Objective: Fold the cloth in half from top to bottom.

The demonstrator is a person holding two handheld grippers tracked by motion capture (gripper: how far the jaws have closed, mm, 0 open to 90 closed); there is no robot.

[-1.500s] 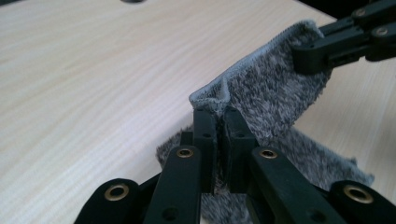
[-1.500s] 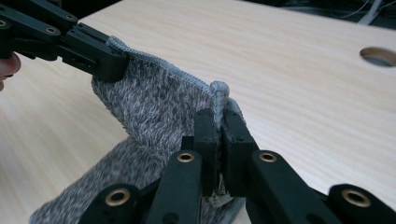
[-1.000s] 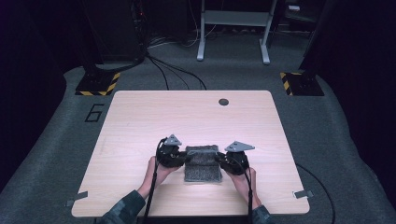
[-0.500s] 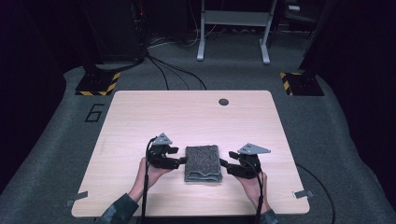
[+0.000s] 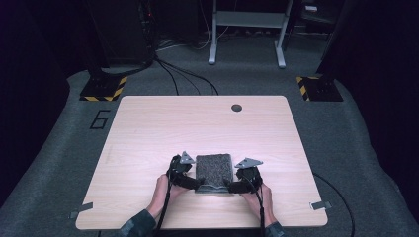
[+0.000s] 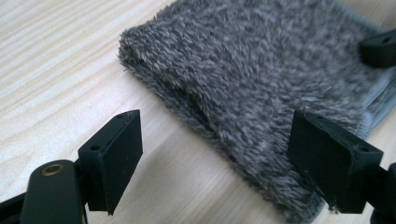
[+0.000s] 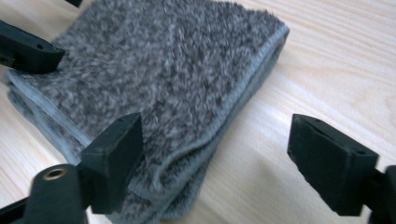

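Overhead, a folded grey towel (image 5: 214,168) lies on the near middle of the wooden counter (image 5: 148,128). The left claw (image 5: 193,183) sits at its near left corner, the right claw (image 5: 230,186) at its near right corner, each held in a hand. Far side: a small dark hole (image 5: 236,107) in the counter.

Left gripper view: jaws released, wide apart, straddling the towel's (image 6: 261,79) fluffy folded edge.

Right gripper view: jaws released too; the towel's (image 7: 163,70) stitched hem runs between them.
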